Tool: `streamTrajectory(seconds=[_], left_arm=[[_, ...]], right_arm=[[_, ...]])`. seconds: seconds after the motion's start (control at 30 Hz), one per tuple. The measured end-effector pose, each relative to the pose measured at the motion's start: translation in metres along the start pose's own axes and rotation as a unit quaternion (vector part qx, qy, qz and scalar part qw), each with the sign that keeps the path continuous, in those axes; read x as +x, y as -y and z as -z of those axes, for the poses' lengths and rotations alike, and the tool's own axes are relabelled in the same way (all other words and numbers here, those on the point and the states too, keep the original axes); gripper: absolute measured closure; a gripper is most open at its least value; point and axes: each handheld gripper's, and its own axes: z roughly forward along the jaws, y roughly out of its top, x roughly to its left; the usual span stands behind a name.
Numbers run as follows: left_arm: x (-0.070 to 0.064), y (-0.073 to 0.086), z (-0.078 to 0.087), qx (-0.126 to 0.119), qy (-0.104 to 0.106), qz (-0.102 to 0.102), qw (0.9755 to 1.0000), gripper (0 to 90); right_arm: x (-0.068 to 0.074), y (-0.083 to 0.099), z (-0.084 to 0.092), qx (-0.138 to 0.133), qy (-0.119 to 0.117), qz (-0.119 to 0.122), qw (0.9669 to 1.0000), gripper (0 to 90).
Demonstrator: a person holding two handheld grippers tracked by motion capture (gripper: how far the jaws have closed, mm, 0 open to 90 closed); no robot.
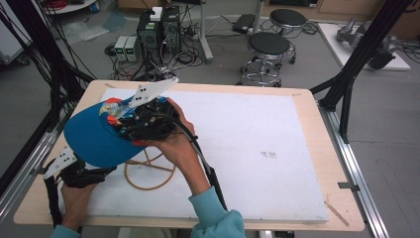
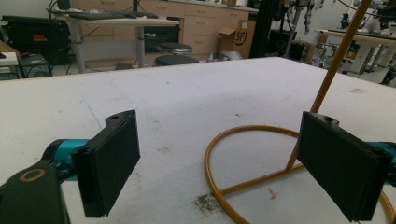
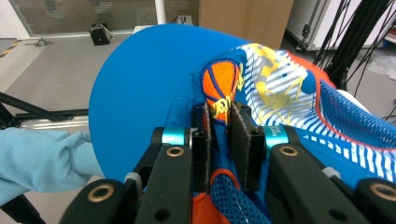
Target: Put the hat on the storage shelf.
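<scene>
1. The right gripper (image 1: 130,120) holds a blue cap (image 1: 94,140) at the left of the high view, above the white surface (image 1: 247,144).
2. In the right gripper view its fingers (image 3: 202,149) stand narrow, pinching the cap's fabric beside an orange basketball patch (image 3: 219,84).
3. The left gripper (image 2: 224,163) sits low at the lower left, fingers wide with nothing gripped.
4. A yellow wire stand (image 1: 148,171) rests on the surface beneath the cap.

A grey floor (image 1: 381,129) surrounds the wooden surface (image 1: 317,148) with its white board (image 1: 247,144). Beyond stand two black stools (image 1: 269,49), computer towers (image 1: 158,29) amid tangled cables (image 1: 183,57), and black frame struts (image 1: 361,54). Wooden cabinets (image 2: 205,23) line the far wall.
</scene>
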Motion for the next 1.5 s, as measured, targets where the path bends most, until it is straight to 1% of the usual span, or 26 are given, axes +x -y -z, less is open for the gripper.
streamTrajectory(seconds=[0.07, 0.17, 0.23, 0.33, 0.43, 0.5, 0.53, 0.57, 0.63, 0.67, 0.7, 0.77, 0.8, 0.83, 0.9, 0.93, 0.97, 1.03, 1.07, 1.17, 1.23, 1.33, 1.37, 1.43, 1.5], left_arm=[[0.0, 0.0, 0.0, 0.0, 0.0, 0.0, 1.0, 13.6], [0.0, 0.0, 0.0, 0.0, 0.0, 0.0, 1.0, 13.7], [0.0, 0.0, 0.0, 0.0, 0.0, 0.0, 1.0, 13.6], [0.0, 0.0, 0.0, 0.001, 0.001, -0.004, 1.0, 13.7], [0.0, 0.0, 0.0, -0.001, 0.002, -0.002, 1.0, 13.7], [0.0, 0.0, 0.0, 0.0, 0.002, -0.003, 1.0, 13.7], [0.0, 0.0, 0.0, 0.0, 0.002, -0.003, 1.0, 13.7], [0.0, 0.0, 0.0, 0.0, 0.002, -0.004, 1.0, 13.7], [0.0, 0.0, 0.0, 0.0, 0.002, -0.004, 1.0, 13.7], [0.0, 0.0, 0.0, 0.0, 0.002, -0.004, 1.0, 13.7], [0.0, 0.0, 0.0, 0.0, 0.003, -0.004, 1.0, 13.7], [0.0, 0.0, 0.0, 0.0, 0.002, -0.005, 1.0, 13.7], [0.0, 0.0, 0.0, 0.0, 0.003, -0.005, 1.0, 13.7], [0.0, 0.0, 0.0, 0.0, 0.003, -0.005, 1.0, 13.8], [0.0, 0.0, 0.0, 0.0, 0.006, -0.006, 1.0, 13.7], [0.0, 0.0, 0.0, 0.0, 0.007, -0.006, 1.0, 13.7], [-0.001, 0.0, 0.0, 0.0, 0.009, -0.007, 0.9999, 13.7], [-0.001, 0.0, 0.0, 0.0, 0.01, -0.011, 0.9999, 13.7], [-0.001, 0.0, 0.0, 0.001, 0.011, -0.013, 0.9999, 13.7], [-0.002, 0.0, 0.0, 0.002, 0.012, -0.017, 0.9998, 13.7], [-0.003, 0.0, 0.0, 0.003, 0.012, -0.017, 0.9998, 13.7], [-0.003, -0.001, 0.002, 0.007, 0.014, -0.018, 0.9997, 13.7], [-0.003, -0.001, 0.002, 0.006, 0.014, -0.018, 0.9997, 13.7], [-0.002, -0.001, 0.003, 0.007, 0.014, -0.018, 0.9997, 13.7], [-0.003, 0.0, 0.004, 0.006, 0.014, -0.017, 0.9997, 13.7]], right_arm=[[0.0, -0.001, -0.001, -0.003, -0.001, 0.0, 1.0, 77.7], [0.002, -0.003, -0.003, -0.005, -0.01, 0.001, 0.9999, 79.2], [0.002, -0.003, -0.005, 0.0, -0.006, 0.006, 1.0, 79.2], [0.002, -0.003, -0.005, -0.003, -0.007, 0.006, 1.0, 78.6], [0.002, -0.003, -0.003, -0.008, -0.005, 0.003, 0.9999, 74.4], [0.002, -0.002, -0.002, -0.012, 0.0, 0.001, 0.9999, 66.4], [0.002, -0.002, -0.001, -0.014, 0.006, 0.0, 0.9999, 63.2], [0.002, -0.002, 0.0, -0.015, 0.008, -0.003, 0.9999, 62.5], [0.002, 0.0, 0.003, -0.022, 0.012, -0.005, 0.9997, 53.7], [0.003, 0.002, 0.004, -0.025, 0.022, -0.008, 0.9994, 49.3], [0.002, 0.003, 0.006, -0.028, 0.028, -0.01, 0.9992, 47.8], [0.002, 0.006, 0.011, -0.038, 0.036, -0.016, 0.9985, 39.2], [0.002, 0.008, 0.014, -0.044, 0.047, -0.02, 0.9977, 36.6], [0.002, 0.01, 0.017, -0.048, 0.05, -0.023, 0.9973, 35.6], [0.001, 0.014, 0.024, -0.057, 0.058, -0.029, 0.9962, 29.9], [0.0, 0.017, 0.03, -0.065, 0.069, -0.034, 0.9949, 27.5], [0.0, 0.019, 0.033, -0.069, 0.075, -0.039, 0.9941, 25.9], [0.0, 0.025, 0.043, -0.074, 0.087, -0.041, 0.9926, 23.3], [0.0, 0.029, 0.05, -0.078, 0.097, -0.044, 0.9913, 21.7], [0.0, 0.04, 0.065, -0.085, 0.118, -0.047, 0.9883, 20.0], [0.0, 0.05, 0.078, -0.093, 0.136, -0.053, 0.985, 18.0], [0.001, 0.064, 0.092, -0.101, 0.152, -0.057, 0.9815, 16.5], [0.001, 0.072, 0.099, -0.103, 0.161, -0.061, 0.9796, 16.1], [0.001, 0.08, 0.105, -0.104, 0.171, -0.061, 0.9779, 15.8], [0.002, 0.091, 0.113, -0.11, 0.182, -0.062, 0.9752, 14.1]])
